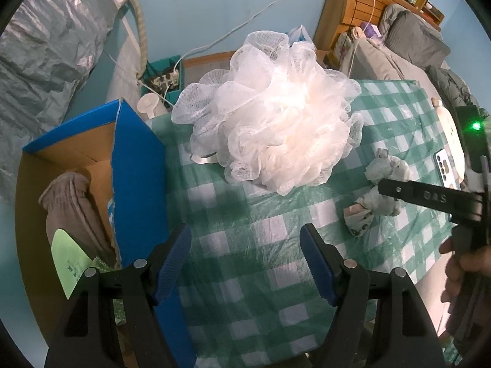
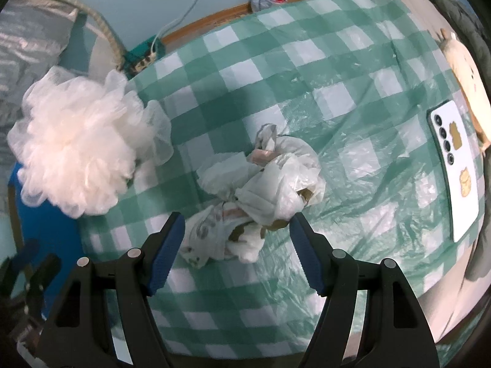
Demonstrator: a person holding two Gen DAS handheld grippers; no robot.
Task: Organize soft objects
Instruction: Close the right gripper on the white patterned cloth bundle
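In the left wrist view, the left gripper (image 1: pixel 245 260) is at the bottom middle of the frame with its jaws wide open and nothing between them, above the checked cloth (image 1: pixel 245 214). The white loofah (image 1: pixel 270 110) lies on this cloth in the centre of the frame, well ahead of the blue fingers. At the left edge stands the blue box (image 1: pixel 138 165), open, and inside it there is a brown cloth (image 1: pixel 73 208). At the right of this frame the right gripper (image 1: pixel 429 196) reaches over the crumpled bag (image 1: pixel 377 202). In the right wrist view, the right gripper (image 2: pixel 237 251) is also open, and the bag (image 2: pixel 260 190) lies just ahead of its fingertips, partly between them, but they are not closed on it. The loofah (image 2: pixel 79 147) is at the left of this frame, and a phone (image 2: pixel 454 165) lies on the cloth (image 2: pixel 337 61) at the right.
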